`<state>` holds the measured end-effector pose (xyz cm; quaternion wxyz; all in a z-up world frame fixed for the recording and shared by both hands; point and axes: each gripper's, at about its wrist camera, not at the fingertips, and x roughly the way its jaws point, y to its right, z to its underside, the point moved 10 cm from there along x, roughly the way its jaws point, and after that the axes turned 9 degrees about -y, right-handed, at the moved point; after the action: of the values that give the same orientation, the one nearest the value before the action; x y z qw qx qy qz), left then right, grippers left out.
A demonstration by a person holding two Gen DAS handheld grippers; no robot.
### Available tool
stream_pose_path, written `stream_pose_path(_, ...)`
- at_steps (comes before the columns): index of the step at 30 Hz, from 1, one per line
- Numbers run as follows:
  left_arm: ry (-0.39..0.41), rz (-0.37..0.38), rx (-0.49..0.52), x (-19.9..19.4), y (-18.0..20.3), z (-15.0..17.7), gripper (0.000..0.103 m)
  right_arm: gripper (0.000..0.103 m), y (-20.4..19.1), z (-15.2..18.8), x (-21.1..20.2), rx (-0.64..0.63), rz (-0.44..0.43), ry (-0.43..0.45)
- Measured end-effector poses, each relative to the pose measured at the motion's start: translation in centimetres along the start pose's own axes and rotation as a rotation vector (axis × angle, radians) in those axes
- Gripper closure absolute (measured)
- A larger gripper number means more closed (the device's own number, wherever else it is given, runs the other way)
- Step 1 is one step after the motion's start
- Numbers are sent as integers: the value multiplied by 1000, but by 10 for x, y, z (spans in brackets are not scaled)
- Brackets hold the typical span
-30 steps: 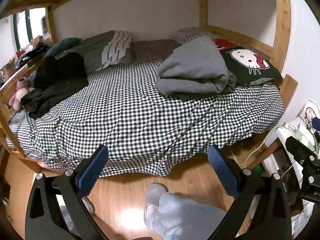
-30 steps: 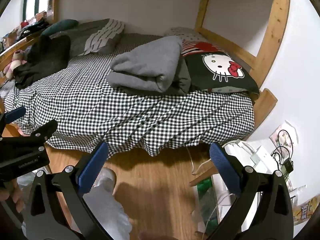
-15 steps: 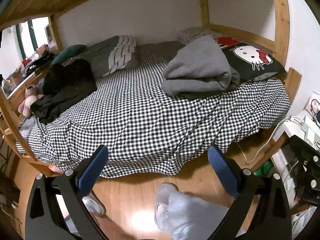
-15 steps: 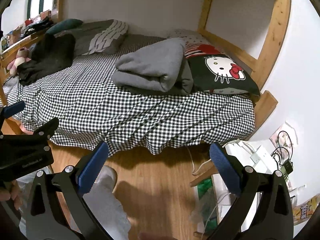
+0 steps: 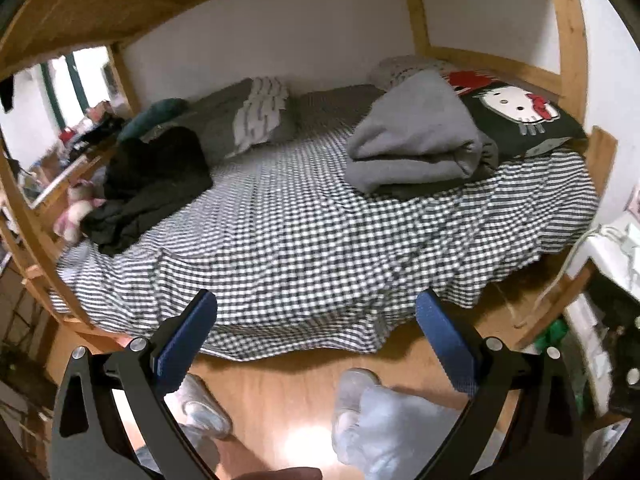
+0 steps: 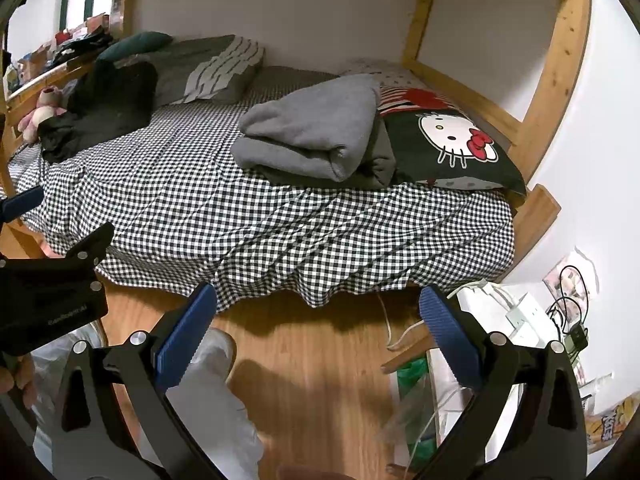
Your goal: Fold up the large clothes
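Jaws apart and empty on both the left gripper (image 5: 316,320) and right gripper (image 6: 318,312), a shallow pinch risks dragging the checkered sheet (image 5: 320,240) along with the black garment (image 5: 152,184).

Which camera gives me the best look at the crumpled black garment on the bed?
Left wrist: the crumpled black garment lies fairly unobstructed, though slightly blurred. Right wrist shows it sharper, but far off at the frame's left edge.

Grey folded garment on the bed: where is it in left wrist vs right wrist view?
Left wrist: grey folded garment upper right of centre, on the checked sheet.
Right wrist: grey folded garment just above centre, near the frame's middle.
Shared landmark: the Hello Kitty pillow lies directly to its right in both.
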<state>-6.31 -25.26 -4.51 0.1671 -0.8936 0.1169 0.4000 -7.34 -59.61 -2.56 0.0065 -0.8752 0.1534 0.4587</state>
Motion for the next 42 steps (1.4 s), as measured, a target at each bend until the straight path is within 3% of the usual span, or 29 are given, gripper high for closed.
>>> stream_pose_path(5,-5,51,-11,-2,4,0,5,4,0,-1,-2,2,2,8)
stream_pose_path(42,-38,54,-1,3,5,9,5,4,-7,5,3,1,-7,-16)
